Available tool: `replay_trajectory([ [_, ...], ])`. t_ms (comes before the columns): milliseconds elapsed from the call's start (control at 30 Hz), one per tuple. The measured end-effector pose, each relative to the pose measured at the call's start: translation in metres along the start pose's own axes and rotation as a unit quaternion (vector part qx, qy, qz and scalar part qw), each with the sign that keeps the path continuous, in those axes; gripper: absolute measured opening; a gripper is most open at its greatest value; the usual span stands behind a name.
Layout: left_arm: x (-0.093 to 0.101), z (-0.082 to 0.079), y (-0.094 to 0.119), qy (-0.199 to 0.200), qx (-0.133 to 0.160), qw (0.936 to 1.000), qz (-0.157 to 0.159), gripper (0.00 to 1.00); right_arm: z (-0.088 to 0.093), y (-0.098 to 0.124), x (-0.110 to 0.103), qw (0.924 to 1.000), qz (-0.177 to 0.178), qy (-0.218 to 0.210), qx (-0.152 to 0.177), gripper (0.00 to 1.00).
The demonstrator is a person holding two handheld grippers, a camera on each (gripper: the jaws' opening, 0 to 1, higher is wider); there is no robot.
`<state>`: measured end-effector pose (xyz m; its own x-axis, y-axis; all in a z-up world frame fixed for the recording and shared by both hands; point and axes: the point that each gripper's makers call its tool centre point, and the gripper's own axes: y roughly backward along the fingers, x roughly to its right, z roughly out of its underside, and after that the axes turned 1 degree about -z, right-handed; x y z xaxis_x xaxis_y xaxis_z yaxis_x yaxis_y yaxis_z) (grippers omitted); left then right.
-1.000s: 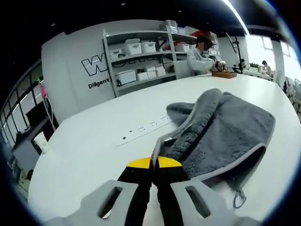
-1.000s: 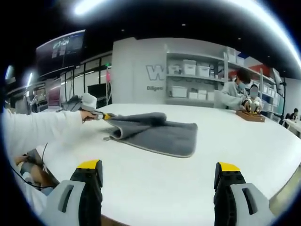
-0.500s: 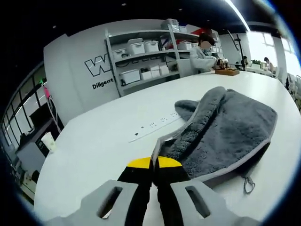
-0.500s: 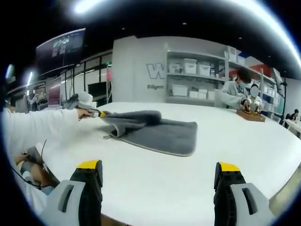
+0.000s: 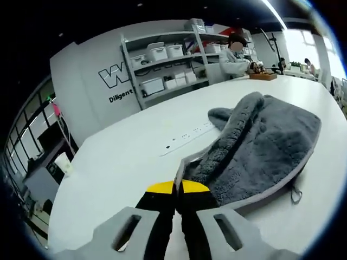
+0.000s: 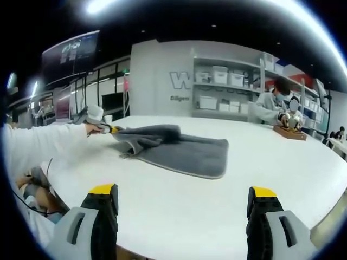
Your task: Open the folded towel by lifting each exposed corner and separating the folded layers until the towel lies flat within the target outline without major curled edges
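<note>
Your left gripper has its fingers closed on a piped corner of the grey towel, the pinched edge rising from the yellow tips toward 12 o'clock in the left gripper view. Your right gripper hangs idle with its fingers wide apart and nothing between them, well short of the cloth.

To do this step well, keep drawing the corner low and outward along the white counter, so the upper layer peels off the lower one instead of dragging the whole towel with it. I'd judge the ridge of fleece bunched up at about 1 o'clock to be the fold you need to carry over; lift just enough to clear it. Bring the idle gripper in to pin the far side if the lower layer starts to slide. Mind the hanging loop at 3 o'clock so it doesn't tuck under. I can't make out any target outline on the counter.

Against a second ago, the right gripper view shows the held corner carried further toward 9 o'clock, with the folded ridge stretched longer and lying lower. The power strip beyond the towel and the shelving along the far wall look unmoved.
</note>
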<state>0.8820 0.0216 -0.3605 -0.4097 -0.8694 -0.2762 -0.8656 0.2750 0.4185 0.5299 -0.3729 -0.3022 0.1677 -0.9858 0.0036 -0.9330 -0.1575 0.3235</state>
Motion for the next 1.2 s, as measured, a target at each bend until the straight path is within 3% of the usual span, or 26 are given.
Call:
replay_trajectory([
  [300,-0.014,0.008,0.007,-0.004,-0.003,0.9999,-0.016,0.02,0.001,-0.003,-0.001,1.0000,-0.001,0.002,-0.005,0.99],
  [733,-0.039,0.026,0.021,0.059,-0.010,0.9977,-0.030,0.02,0.004,-0.005,-0.002,0.9999,-0.003,0.004,-0.012,0.99],
  [1200,-0.064,0.047,0.037,0.051,-0.022,0.9970,-0.054,0.02,0.006,-0.004,-0.005,0.9998,-0.006,0.008,-0.019,0.99],
])
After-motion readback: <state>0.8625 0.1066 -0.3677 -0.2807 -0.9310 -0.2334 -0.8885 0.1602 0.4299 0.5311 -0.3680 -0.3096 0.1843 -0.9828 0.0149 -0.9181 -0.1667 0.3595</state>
